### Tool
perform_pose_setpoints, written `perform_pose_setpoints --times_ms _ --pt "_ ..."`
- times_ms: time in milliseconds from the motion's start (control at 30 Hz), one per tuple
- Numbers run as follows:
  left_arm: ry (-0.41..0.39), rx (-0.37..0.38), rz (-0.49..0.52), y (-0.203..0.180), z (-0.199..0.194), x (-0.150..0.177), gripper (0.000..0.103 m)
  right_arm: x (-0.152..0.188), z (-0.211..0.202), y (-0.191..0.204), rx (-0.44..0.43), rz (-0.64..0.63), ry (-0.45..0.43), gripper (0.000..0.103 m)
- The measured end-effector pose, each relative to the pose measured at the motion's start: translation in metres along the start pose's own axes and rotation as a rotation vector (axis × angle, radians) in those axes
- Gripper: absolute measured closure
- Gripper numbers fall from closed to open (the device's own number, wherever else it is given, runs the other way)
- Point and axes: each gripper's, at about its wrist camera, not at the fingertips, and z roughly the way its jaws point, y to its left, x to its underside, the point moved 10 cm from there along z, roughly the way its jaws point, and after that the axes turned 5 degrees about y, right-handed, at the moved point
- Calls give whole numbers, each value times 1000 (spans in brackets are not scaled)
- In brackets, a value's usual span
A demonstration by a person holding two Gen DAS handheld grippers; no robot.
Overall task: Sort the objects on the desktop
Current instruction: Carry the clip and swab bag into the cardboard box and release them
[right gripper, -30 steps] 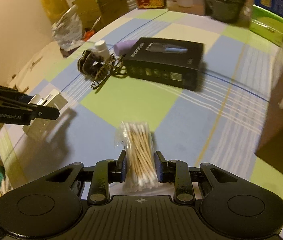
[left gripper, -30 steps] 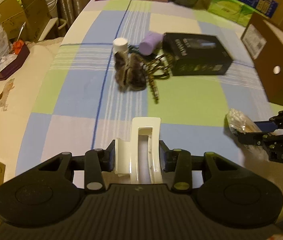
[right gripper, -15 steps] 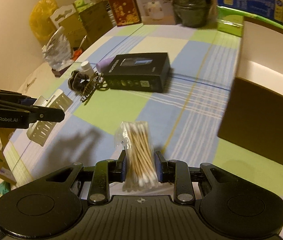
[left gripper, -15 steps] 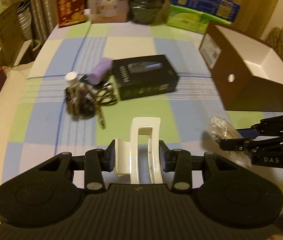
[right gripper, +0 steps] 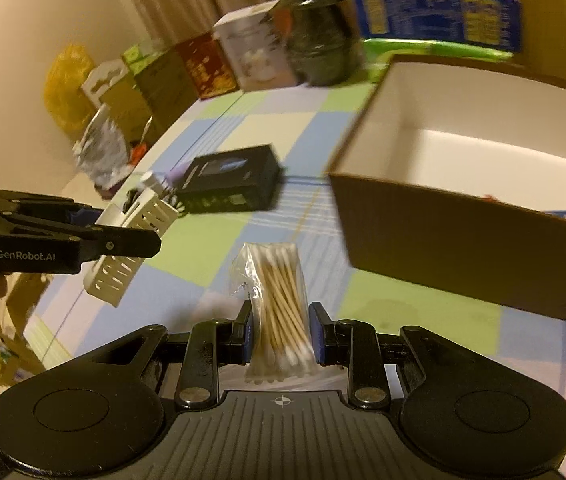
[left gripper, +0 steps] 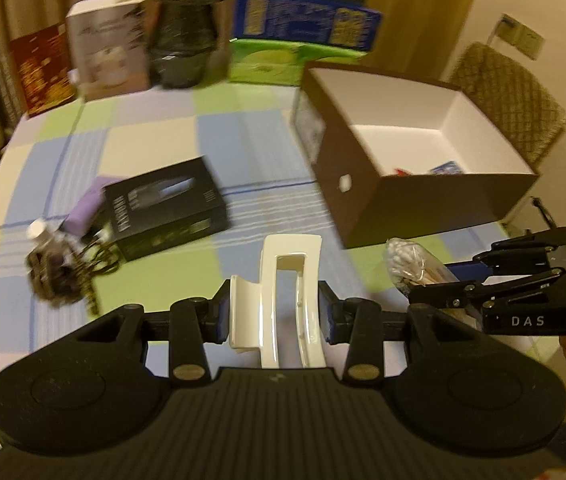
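Note:
My left gripper (left gripper: 275, 314) is shut on a white hair claw clip (left gripper: 283, 280), held above the checked tablecloth; the same clip (right gripper: 131, 240) shows at the left of the right wrist view. My right gripper (right gripper: 281, 330) is shut on a clear bag of cotton swabs (right gripper: 279, 300), seen also as the bag (left gripper: 411, 264) at the right of the left wrist view. An open brown box with a white inside (left gripper: 423, 136) stands ahead on the right, with small items at its bottom. The box (right gripper: 463, 240) is close in front of the right gripper.
On the table lie a black flat box (left gripper: 167, 208), a purple tube (left gripper: 83, 210), a small white-capped bottle (left gripper: 37, 232) and a dark patterned hair clip (left gripper: 63, 272). Cartons and a dark jar (left gripper: 187, 24) line the far edge. A wicker chair (left gripper: 515, 96) stands behind the brown box.
Both grippers have risen and swung right with their loads. The brown box, earlier at the right edge, now stands nearer the middle and its inside shows. The left-behind items have slid leftward in view.

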Motion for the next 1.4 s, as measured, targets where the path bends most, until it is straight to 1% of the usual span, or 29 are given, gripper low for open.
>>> perform_pose_setpoints --times_ms 167,400,500,633,800,1033,1200,1400 --pt "-27 51 50 -36 1 -21 67 -2 -38 -35 40 54 -54 78" --pt "-63 103 107 -82 10 -56 67 -17 -89 -96 144 114 -144 78" --pt "-81 119 124 -101 15 -73 67 -27 -105 -124 196 131 -173 78" --pt "-96 130 134 -119 25 -97 67 -42 -116 -157 258 135 -196 78" --pt "-87 123 128 -134 51 -124 67 -62 -113 -193 303 130 -197 78" --pt "-37 68 115 -138 96 -153 67 -86 -88 -235 341 128 -155 78" --pt "20 12 102 -136 136 -165 67 -98 -62 -261 375 123 -97 78" --pt "70 -39 100 -131 173 -171 67 -106 -36 -280 403 109 -47 78"
